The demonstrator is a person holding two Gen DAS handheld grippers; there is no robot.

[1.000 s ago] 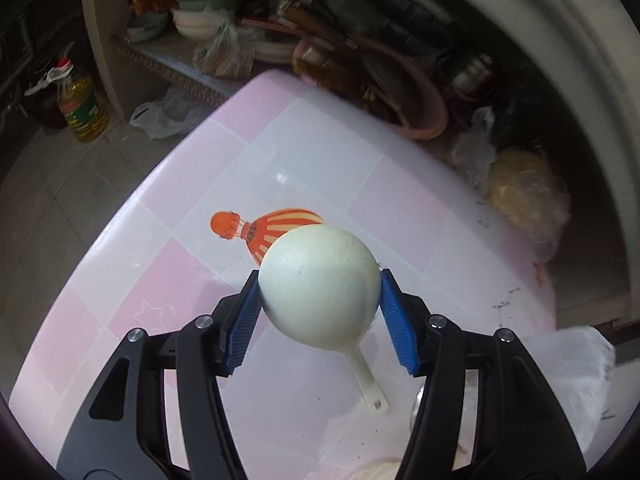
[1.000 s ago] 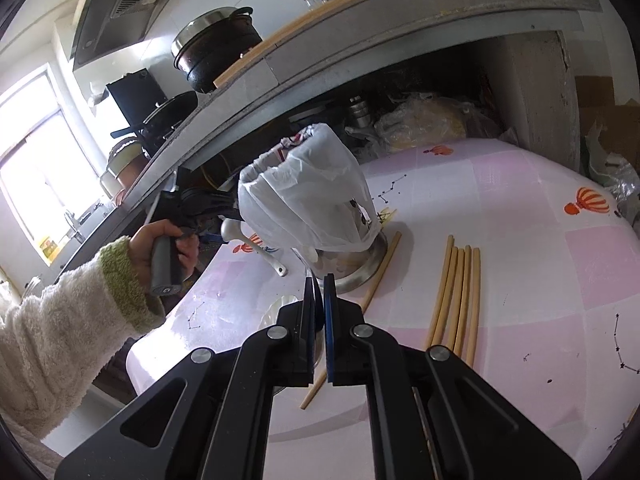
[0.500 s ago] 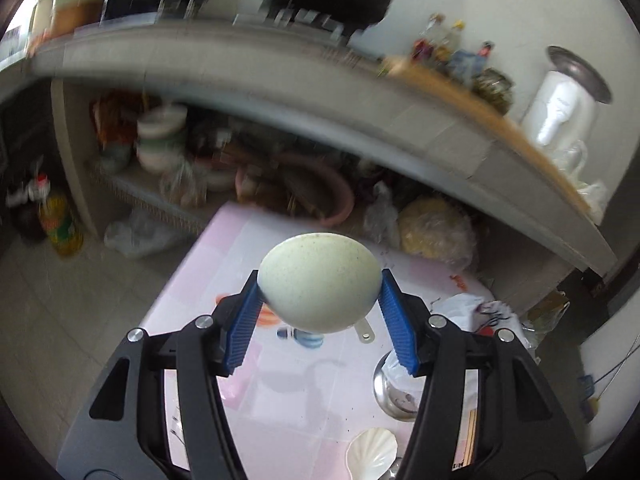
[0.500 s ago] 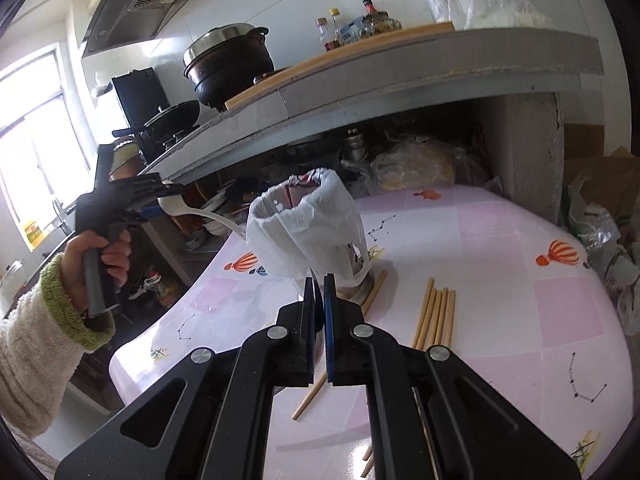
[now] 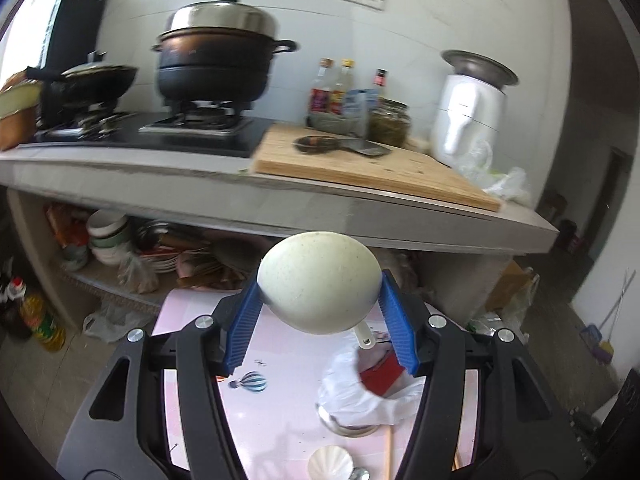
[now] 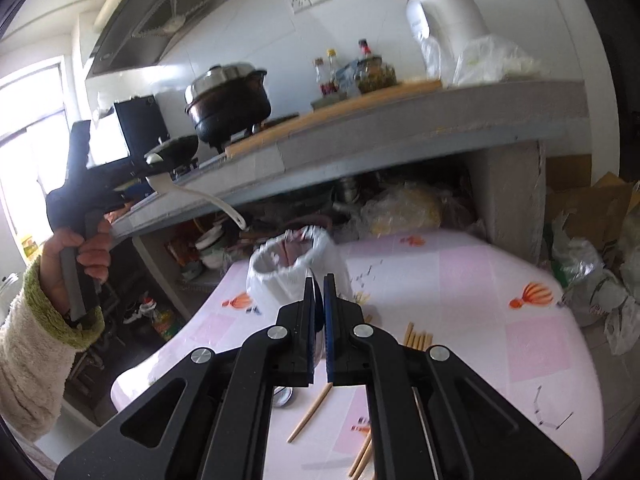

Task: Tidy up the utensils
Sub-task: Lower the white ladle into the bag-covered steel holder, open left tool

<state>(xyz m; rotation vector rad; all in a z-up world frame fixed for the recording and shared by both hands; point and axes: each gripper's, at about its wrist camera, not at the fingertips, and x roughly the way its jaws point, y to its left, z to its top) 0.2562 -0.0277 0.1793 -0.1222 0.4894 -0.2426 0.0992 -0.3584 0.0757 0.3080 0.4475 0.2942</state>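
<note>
My left gripper [image 5: 320,300] is shut on the bowl of a pale cream ladle [image 5: 318,282], held high above the pink-and-white table [image 5: 272,412]. The ladle's handle [image 6: 208,200] hangs down toward a steel container wrapped in a white plastic bag [image 5: 372,396]. In the right wrist view the left gripper [image 6: 140,172] shows at upper left, above that bag-covered container [image 6: 296,268]. My right gripper [image 6: 319,288] is shut and empty, over the table near the container. Wooden chopsticks [image 6: 416,338] lie on the table behind its fingers.
A white shell-shaped dish [image 5: 330,460] and a loose chopstick [image 6: 310,416] lie near the table's front. A grey counter [image 5: 280,196] with a stove, black pot [image 5: 216,64], bottles and cutting board overhangs the table's far side. Bowls and bags crowd the shelf below.
My left gripper has risen and tilted up with the ladle, from just above the table to counter height. My right gripper has stayed shut and pulled back a little.
</note>
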